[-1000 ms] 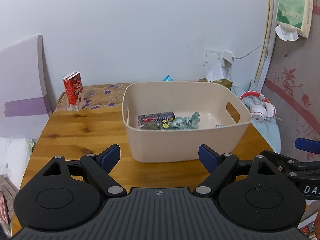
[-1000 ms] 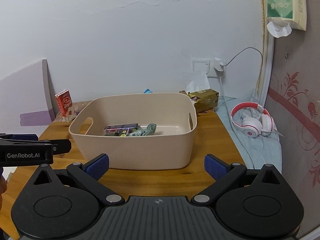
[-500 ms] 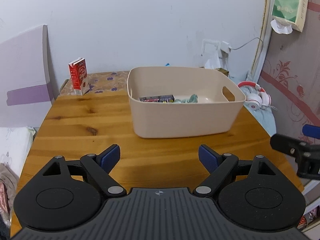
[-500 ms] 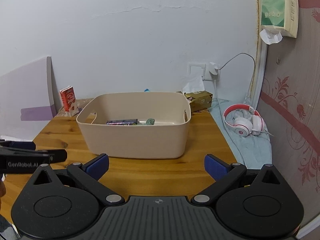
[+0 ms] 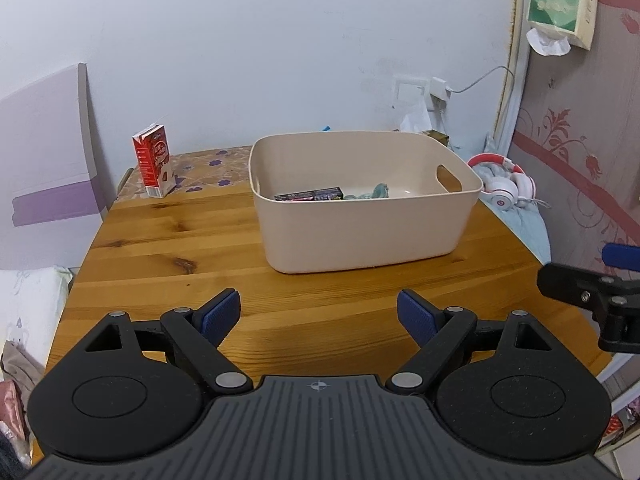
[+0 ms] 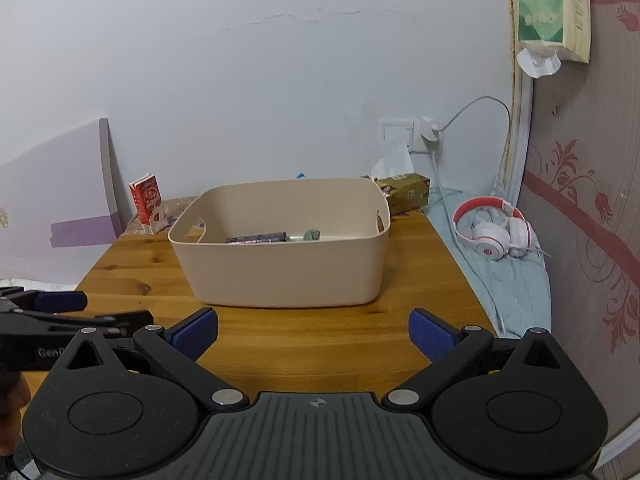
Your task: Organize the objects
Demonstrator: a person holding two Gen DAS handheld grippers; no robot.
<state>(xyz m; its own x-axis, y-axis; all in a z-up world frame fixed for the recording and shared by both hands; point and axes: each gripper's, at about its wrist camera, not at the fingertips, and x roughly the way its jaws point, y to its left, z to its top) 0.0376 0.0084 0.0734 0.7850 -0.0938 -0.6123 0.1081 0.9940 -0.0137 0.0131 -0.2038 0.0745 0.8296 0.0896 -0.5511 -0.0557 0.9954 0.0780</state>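
A beige plastic bin point(image 5: 360, 232) stands on the wooden table point(image 5: 168, 248); it also shows in the right wrist view point(image 6: 280, 272). Inside lie a dark flat packet point(image 5: 310, 195) and a grey-green crumpled thing point(image 5: 378, 191). My left gripper point(image 5: 319, 316) is open and empty, well back from the bin over the table's near part. My right gripper point(image 6: 313, 334) is open and empty, also short of the bin. Each gripper shows at the edge of the other's view.
A red carton point(image 5: 154, 166) stands at the table's back left by a white-and-purple board point(image 5: 44, 160). A gold tissue box point(image 6: 408, 196) sits behind the bin. Red-and-white headphones point(image 6: 494, 234) lie on blue cloth right of the table. A tissue pack point(image 6: 552, 8) hangs on the wall.
Both grippers have pulled back from the bin, which now looks smaller and farther. Both stay open and empty.
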